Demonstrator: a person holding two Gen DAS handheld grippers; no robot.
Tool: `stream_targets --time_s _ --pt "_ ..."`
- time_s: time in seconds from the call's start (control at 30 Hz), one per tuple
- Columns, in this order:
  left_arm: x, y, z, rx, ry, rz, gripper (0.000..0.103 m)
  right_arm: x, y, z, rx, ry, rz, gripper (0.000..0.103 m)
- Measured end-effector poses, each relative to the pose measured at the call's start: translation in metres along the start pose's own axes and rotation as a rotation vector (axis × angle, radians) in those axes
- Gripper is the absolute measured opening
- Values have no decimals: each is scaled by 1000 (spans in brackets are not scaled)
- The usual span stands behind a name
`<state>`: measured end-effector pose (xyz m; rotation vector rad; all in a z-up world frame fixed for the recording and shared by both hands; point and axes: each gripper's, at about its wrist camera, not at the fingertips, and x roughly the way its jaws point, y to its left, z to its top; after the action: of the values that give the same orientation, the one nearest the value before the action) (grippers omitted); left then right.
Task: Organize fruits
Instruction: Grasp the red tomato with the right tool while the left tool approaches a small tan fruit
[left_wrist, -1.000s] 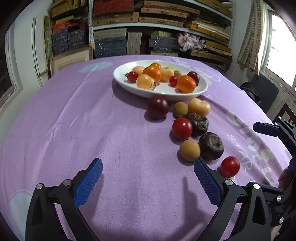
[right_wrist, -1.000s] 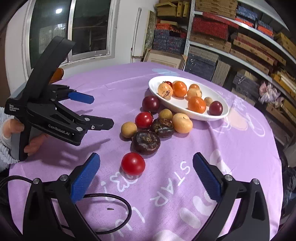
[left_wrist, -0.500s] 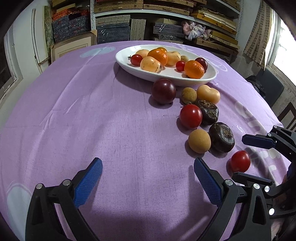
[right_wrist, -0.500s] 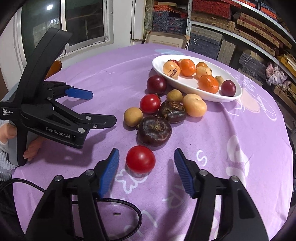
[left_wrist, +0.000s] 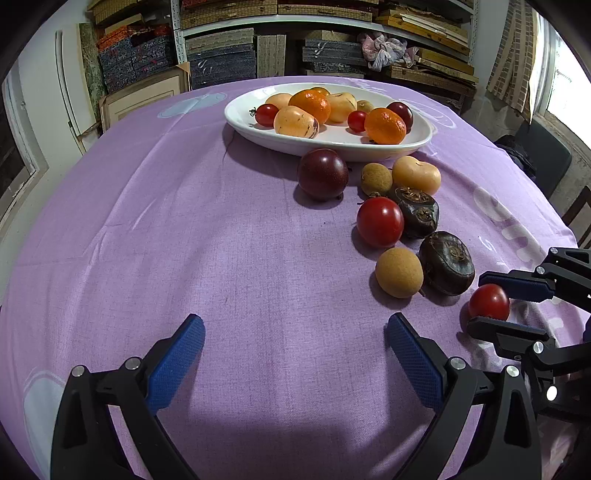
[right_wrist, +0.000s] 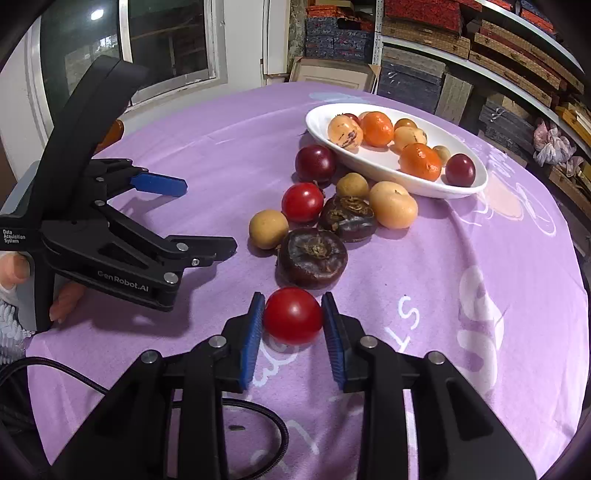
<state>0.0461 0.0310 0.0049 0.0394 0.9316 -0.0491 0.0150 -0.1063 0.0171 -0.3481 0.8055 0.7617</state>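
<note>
A small red tomato (right_wrist: 293, 320) lies on the purple tablecloth nearest me. My right gripper (right_wrist: 293, 297) is closing, its blue pads touching both sides of the tomato; the left wrist view shows the same grip (left_wrist: 478, 302). My left gripper (left_wrist: 293, 325) stands open over bare cloth, apart from the fruit, nothing between its fingers. A white oval dish (right_wrist: 476, 184) at the back holds oranges, small tomatoes and pale fruits. Loose in front of it lie a dark plum (right_wrist: 315, 162), a second red tomato (right_wrist: 303, 202), brown round fruits and two dark wrinkled fruits.
A person's hand (right_wrist: 62, 299) holds the left gripper's handle at the left. A black cable (right_wrist: 258, 410) loops on the cloth near me. Shelves of stacked boxes (left_wrist: 221, 55) and a window (right_wrist: 166, 37) stand behind the round table (left_wrist: 147, 221).
My right gripper's jaws came together from wide open until they touch the near red tomato. It edged forward to it. The left gripper stays open and tilted slightly down.
</note>
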Motion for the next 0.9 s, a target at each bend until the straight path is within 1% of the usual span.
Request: stream_targets --time_s 0.13,0.17,0.27,0.33,0.47,0.6,0.73,0.9 --pt "0 0 0 0 0 0 100 -1 -1 -1 3 -7 17 30" --pt "0 0 0 0 0 0 100 -3 -6 -1 30 -16 27 30" --pt "0 0 0 0 -1 0 100 -8 -35 -4 170 -58 69 30" --pt "0 -2 1 4 -1 -5 100 -10 -46 -6 212 -68 63 30" --pt "-1 -10 4 40 -8 -1 100 -10 -42 -4 194 -63 66 30" --pt "-4 -24 4 102 -35 -32 100 -10 -44 -6 200 -63 67 30" --pt "4 -34 13 129 -38 6 100 -10 -43 -7 201 -64 69 30" --pt "11 -22 26 91 -50 107 100 -10 -42 -7 202 -64 72 31"
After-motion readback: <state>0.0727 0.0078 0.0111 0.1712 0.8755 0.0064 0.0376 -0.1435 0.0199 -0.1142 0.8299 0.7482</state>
